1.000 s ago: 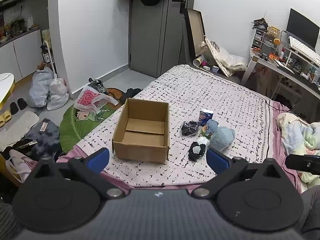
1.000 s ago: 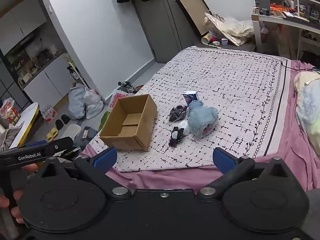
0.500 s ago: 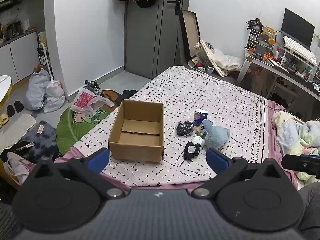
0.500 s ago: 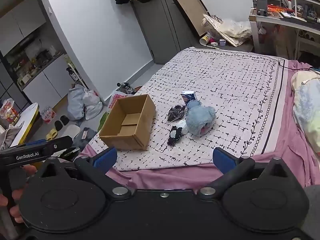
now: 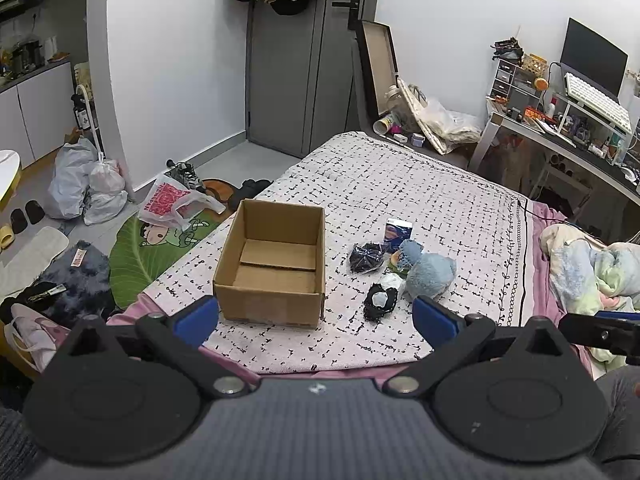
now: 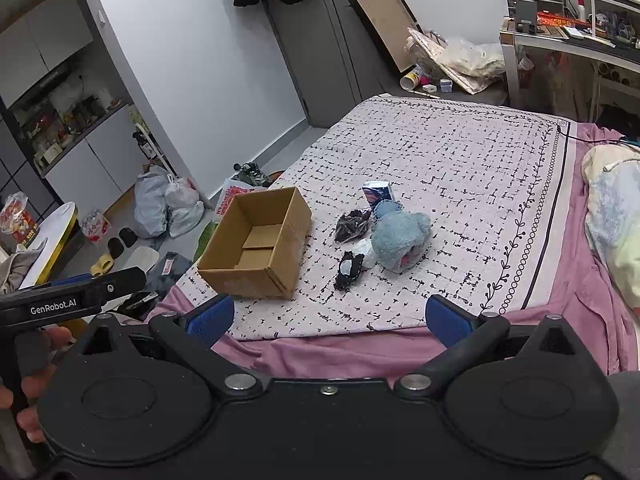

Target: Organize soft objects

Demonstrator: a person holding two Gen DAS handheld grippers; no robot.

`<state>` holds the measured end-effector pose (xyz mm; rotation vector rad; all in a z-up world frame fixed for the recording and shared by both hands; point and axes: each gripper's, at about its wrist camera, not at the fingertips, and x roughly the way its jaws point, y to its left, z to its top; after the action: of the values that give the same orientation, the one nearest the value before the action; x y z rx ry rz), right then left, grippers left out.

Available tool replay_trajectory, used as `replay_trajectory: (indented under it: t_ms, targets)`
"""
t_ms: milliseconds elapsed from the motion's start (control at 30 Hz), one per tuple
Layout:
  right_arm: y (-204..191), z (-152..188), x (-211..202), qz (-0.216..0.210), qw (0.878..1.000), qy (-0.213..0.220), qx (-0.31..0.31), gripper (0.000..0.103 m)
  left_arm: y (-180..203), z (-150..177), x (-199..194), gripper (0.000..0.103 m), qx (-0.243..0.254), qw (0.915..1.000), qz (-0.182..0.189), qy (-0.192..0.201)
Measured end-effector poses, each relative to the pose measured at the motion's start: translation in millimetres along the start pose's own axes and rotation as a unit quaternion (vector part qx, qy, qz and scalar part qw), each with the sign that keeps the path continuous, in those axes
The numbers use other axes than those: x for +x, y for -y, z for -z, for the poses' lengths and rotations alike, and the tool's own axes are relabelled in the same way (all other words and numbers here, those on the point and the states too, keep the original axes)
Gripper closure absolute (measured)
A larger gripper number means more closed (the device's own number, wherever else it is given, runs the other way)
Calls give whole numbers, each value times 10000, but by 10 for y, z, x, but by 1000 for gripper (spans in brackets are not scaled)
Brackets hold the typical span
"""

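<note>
Both grippers, left (image 5: 316, 316) and right (image 6: 326, 318), hang spread and empty off the bed's (image 5: 420, 184) near edge, nothing packed yet; next, reach the plush (image 5: 430, 270) beside the empty box (image 5: 272, 300).

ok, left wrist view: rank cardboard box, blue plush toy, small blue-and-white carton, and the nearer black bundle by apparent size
1. cardboard box
2. blue plush toy
3. nearer black bundle and small blue-and-white carton: look alike in size, and the carton lies farther off, so unranked.
</note>
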<state>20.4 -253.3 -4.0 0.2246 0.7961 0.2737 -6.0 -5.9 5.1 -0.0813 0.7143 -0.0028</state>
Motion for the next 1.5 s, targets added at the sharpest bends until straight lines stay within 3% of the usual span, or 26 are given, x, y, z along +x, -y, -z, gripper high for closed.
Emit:
replay_trajectory:
  t_ms: [467, 1500]
  targets:
    - [-42, 9, 1, 41, 10000, 8, 29, 0, -2, 15, 20, 1, 15, 9998, 177, -13]
    - [5, 31, 17, 40, 10000, 40, 57, 0, 5, 67, 27, 1, -100, 9998, 164, 5]
